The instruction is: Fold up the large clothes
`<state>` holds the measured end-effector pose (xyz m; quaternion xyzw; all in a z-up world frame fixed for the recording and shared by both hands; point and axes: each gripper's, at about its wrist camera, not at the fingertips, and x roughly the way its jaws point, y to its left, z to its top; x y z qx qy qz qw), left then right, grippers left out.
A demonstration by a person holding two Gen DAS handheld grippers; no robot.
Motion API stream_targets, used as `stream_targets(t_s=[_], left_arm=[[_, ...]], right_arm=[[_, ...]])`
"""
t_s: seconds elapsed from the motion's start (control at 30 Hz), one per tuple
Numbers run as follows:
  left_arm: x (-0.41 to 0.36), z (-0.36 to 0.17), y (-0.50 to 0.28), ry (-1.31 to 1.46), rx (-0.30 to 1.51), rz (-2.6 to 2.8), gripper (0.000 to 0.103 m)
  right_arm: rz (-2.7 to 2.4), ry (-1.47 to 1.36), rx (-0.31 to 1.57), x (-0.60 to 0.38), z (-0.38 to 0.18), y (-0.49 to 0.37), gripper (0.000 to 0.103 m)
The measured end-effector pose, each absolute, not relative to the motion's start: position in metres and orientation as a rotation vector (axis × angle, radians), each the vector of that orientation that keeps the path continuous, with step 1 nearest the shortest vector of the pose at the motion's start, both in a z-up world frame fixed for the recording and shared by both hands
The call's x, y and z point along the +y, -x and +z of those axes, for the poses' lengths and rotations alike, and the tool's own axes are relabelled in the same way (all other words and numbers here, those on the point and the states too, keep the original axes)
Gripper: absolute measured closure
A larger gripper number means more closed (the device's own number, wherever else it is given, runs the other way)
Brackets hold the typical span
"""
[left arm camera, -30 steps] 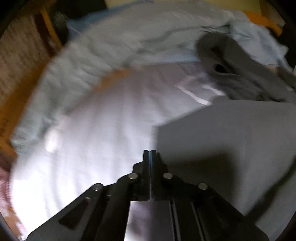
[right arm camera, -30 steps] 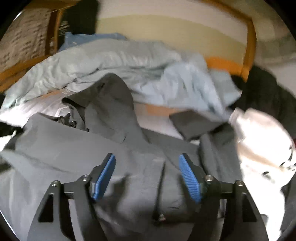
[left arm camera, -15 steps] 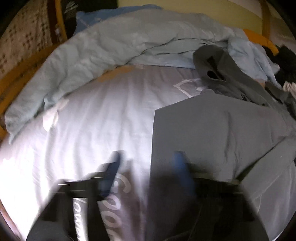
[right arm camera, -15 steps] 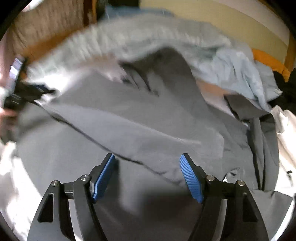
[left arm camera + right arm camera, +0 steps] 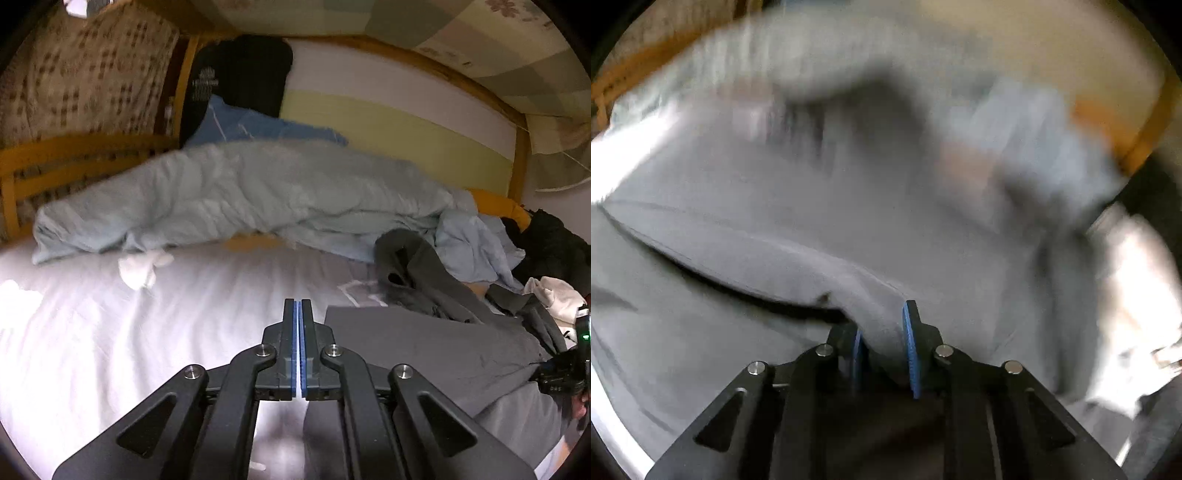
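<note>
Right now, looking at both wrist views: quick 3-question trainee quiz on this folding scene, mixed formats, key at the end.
1. True or false: the left gripper is shut with no cloth visible between its pads.
2. Multiple choice: the right gripper is pinching A) the white bedsheet, B) a fold of the grey garment, C) the light blue duvet.
3. Fill in: in the left wrist view, the grey garment lies to the ___ of the left gripper.

Key: 1 true; 2 B; 3 right.
</note>
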<state>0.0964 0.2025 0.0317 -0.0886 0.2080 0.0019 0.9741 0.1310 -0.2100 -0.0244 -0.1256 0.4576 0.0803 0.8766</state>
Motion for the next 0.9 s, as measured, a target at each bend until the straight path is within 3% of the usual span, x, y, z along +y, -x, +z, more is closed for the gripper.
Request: stream_targets(t_s=[0.07, 0.13, 0.17, 0.2, 0.23, 0.27, 0.47, 0.5, 0.57, 0.6, 0.63, 0.8, 0.9], left_arm=[[0.199, 0.029, -0.104, 0.160, 0.436, -0.002, 0.101], [0.189, 0.037, -0.102, 0.139, 0.433, -0.019, 0.093], [0.187, 0.042, -0.101, 0.125, 0.422, -0.018, 0.078], [0.182, 0.046, -0.101, 0.096, 0.409, -0.004, 0.057], [0.180, 0.055, -0.097, 0.073, 0.395, 0.010, 0.049], [0.176, 0.062, -0.092, 0.049, 0.373, 0.021, 0.045], [0.163, 0.104, -0.062, 0.043, 0.243, 0.036, 0.045], [0.161, 0.108, -0.059, 0.060, 0.234, -0.009, 0.045], [0.151, 0.110, -0.061, 0.082, 0.281, -0.110, 0.045], [0.145, 0.109, -0.065, 0.082, 0.311, -0.137, 0.045], [0.137, 0.104, -0.071, 0.072, 0.367, -0.143, 0.045], [0.120, 0.058, -0.102, 0.033, 0.542, -0.120, 0.047], [0.121, 0.030, -0.127, -0.002, 0.596, -0.067, 0.055]], right_arm=[[0.180, 0.238, 0.940, -0.214, -0.016, -0.122, 0.074], [0.186, 0.222, 0.931, -0.218, -0.003, -0.109, 0.063], [0.193, 0.219, 0.925, -0.219, 0.003, -0.103, 0.055], [0.198, 0.220, 0.910, -0.222, 0.008, -0.096, 0.035], [0.193, 0.222, 0.896, -0.225, 0.011, -0.088, 0.023], [0.170, 0.235, 0.870, -0.230, 0.017, -0.078, 0.023], [0.073, 0.118, 0.778, -0.275, 0.042, -0.062, 0.023], [0.082, 0.075, 0.772, -0.282, 0.044, -0.064, 0.025], [0.154, 0.010, 0.814, -0.286, 0.038, -0.076, 0.053], [0.204, -0.010, 0.849, -0.281, 0.032, -0.084, 0.073], [0.236, -0.012, 0.873, -0.276, 0.028, -0.091, 0.083], [0.199, 0.082, 1.003, -0.255, -0.014, -0.124, 0.088], [0.150, 0.067, 0.990, -0.265, -0.016, -0.132, 0.103]])
